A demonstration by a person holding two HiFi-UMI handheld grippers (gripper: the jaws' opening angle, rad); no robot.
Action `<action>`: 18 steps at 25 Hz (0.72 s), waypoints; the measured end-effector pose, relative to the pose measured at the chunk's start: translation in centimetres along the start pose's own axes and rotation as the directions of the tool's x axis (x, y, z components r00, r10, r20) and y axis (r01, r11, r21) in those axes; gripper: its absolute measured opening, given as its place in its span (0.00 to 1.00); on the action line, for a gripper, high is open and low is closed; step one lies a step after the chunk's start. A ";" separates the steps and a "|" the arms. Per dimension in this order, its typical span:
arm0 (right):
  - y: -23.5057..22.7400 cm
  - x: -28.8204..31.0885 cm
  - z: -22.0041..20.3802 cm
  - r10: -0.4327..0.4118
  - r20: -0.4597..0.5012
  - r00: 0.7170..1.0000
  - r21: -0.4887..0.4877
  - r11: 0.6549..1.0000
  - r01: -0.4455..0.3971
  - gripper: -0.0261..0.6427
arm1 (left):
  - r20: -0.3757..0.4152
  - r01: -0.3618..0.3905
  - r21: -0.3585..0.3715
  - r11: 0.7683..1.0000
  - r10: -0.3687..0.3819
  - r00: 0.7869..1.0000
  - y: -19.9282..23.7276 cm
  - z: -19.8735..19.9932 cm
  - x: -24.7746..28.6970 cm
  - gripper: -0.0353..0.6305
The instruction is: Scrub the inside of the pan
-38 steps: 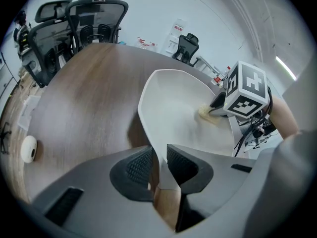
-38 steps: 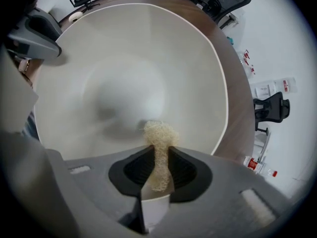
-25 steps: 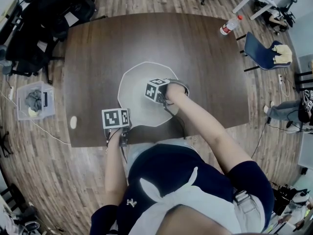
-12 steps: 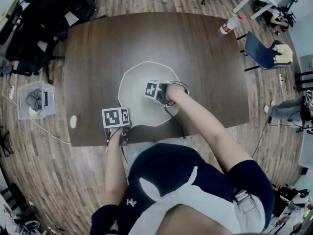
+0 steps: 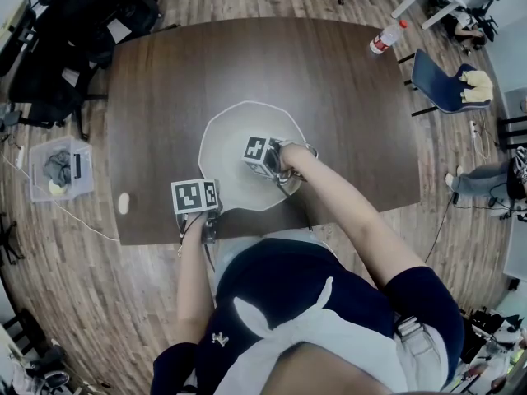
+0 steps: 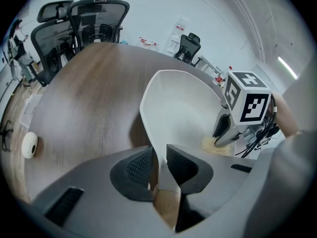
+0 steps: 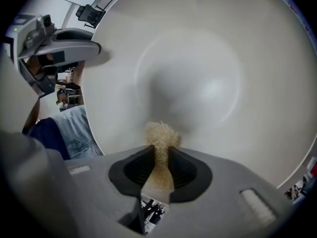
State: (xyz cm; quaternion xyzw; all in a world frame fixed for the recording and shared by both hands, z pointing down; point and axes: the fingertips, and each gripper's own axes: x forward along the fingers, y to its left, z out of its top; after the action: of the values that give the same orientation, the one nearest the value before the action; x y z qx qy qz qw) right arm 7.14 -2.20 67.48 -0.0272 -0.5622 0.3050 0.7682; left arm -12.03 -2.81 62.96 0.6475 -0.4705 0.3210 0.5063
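Note:
A wide white pan (image 5: 235,130) rests on the dark wooden table (image 5: 165,97). My left gripper (image 5: 206,211) is at the pan's near edge, and in the left gripper view its jaws (image 6: 159,165) are shut on the thin white rim (image 6: 148,128). My right gripper (image 5: 265,171) reaches down into the pan's near right part. It is shut on a tuft of beige scrubber (image 7: 161,133) that presses on the pan's inner surface (image 7: 198,73). The left gripper view shows that scrubber (image 6: 214,145) under the right gripper (image 6: 224,135).
A plastic bottle (image 5: 385,41) lies at the table's far right edge, with a blue chair (image 5: 445,85) beside it. A small pale roll (image 6: 30,145) sits near the table's left front edge. A bin (image 5: 62,167) stands on the floor at the left. Office chairs (image 6: 94,14) line the far side.
My right gripper has slid the scrubber a little to the left across the pan's floor and has tilted. The left gripper and the pan have kept still.

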 end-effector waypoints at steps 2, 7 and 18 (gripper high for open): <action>0.5 0.2 0.2 0.044 0.015 0.999 0.001 0.999 -0.044 0.16 | -0.002 0.000 0.001 1.000 0.000 1.000 0.1 0.0 0.0 0.18; 1.4 0.4 0.4 0.102 0.038 0.994 -0.002 0.995 -0.102 0.16 | -0.004 -0.001 0.006 1.000 0.001 1.000 0.1 0.0 0.1 0.18; 6.0 0.2 2.6 0.316 0.154 0.936 -0.084 0.948 -0.306 0.16 | -0.007 -0.002 0.008 1.000 0.002 1.000 -0.1 0.2 0.1 0.18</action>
State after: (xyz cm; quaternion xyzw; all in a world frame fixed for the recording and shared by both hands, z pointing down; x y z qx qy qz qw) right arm 2.28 1.95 66.31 -0.1129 -0.6213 0.4073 0.6599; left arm -11.95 -3.02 62.98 0.6478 -0.4684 0.3255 0.5050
